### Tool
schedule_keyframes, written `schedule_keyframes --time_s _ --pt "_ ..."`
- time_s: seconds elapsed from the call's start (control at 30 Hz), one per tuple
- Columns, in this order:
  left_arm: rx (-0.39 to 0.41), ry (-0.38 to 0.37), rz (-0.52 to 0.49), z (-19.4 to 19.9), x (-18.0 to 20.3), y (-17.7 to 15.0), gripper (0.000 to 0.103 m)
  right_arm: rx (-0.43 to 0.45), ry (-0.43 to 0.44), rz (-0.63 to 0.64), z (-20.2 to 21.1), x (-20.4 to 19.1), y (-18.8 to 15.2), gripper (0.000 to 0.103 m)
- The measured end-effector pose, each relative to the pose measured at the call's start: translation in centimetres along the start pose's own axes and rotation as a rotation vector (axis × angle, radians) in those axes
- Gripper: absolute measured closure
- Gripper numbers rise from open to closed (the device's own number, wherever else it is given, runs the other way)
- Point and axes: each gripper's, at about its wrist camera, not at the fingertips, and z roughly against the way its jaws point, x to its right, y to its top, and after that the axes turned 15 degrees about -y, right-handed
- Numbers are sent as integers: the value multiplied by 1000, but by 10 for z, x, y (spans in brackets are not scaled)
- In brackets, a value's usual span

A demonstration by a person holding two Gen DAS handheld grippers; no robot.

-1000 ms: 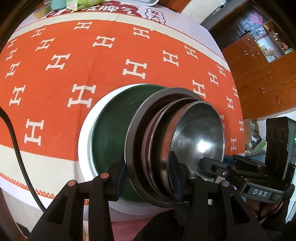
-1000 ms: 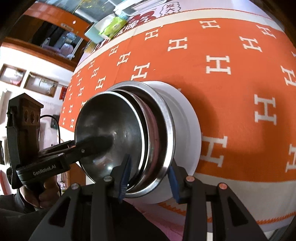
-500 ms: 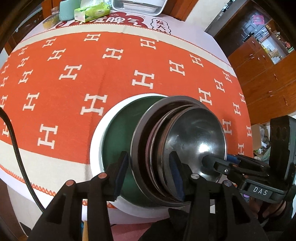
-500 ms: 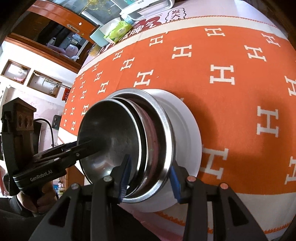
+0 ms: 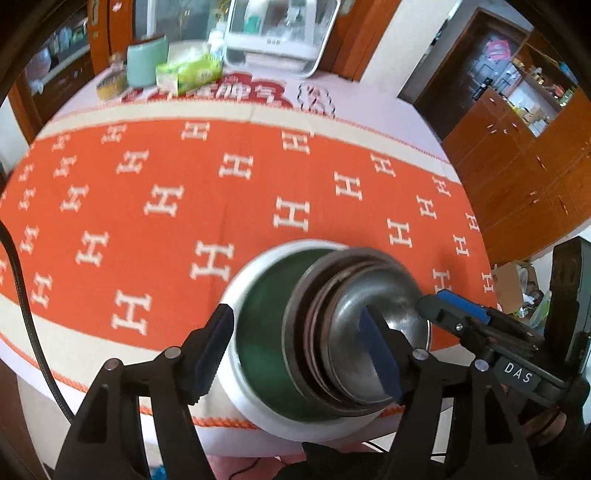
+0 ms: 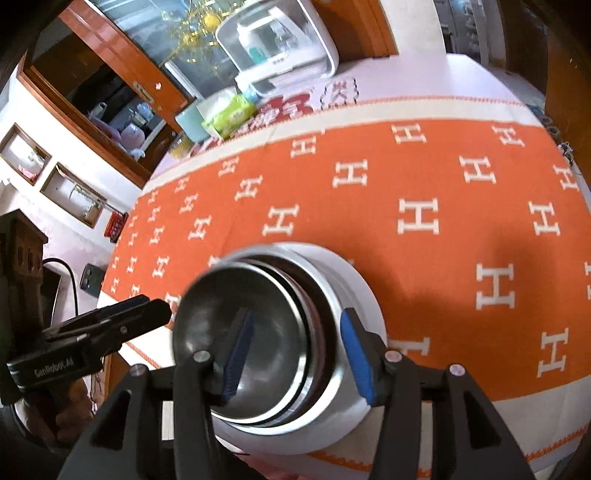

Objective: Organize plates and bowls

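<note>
A stack stands on the orange cloth near the table's front edge. At the bottom is a white plate (image 5: 236, 391) (image 6: 365, 295) with a green inside. On it lie steel plates (image 5: 295, 332) (image 6: 325, 291), with a steel bowl (image 5: 384, 306) (image 6: 280, 332) on top. My left gripper (image 5: 295, 350) hovers over the stack's left side. Its jaws are opening and the pads are off the rims. My right gripper (image 6: 299, 354) hovers over the stack's right side, jaws also opening, pads clear of the dishes. Each gripper shows in the other's view: the right gripper (image 5: 443, 314), the left gripper (image 6: 147, 314).
At the table's far edge stand a white plastic box (image 5: 273, 33), a green tissue pack (image 5: 188, 75), a mint container (image 5: 146, 62) and a small yellow tub (image 5: 109, 85). Wooden cabinets (image 5: 535, 166) lie to the right. A black cable (image 5: 22, 314) hangs on the left.
Both grippers have risen and tilted up, and their jaws have spread off the rims of the stacked dishes. The stack stays on the cloth.
</note>
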Motion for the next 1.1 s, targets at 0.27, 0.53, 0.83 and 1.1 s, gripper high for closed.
schedule_keyframes --time_s 0.27,0.53,0.83,1.1 --pt "69 47 -78 65 -15 9 26 102 -50 24 48 -49 4 38" --pt "8 99 -128 110 -44 -4 23 91 -94 36 79 -113 -28 32" --pt "-3 132 -209 132 -53 -35 22 118 -184 2 98 -168 -70 24" --pt "86 193 -245 155 -58 -42 16 180 -300 -76 111 -190 -83 20"
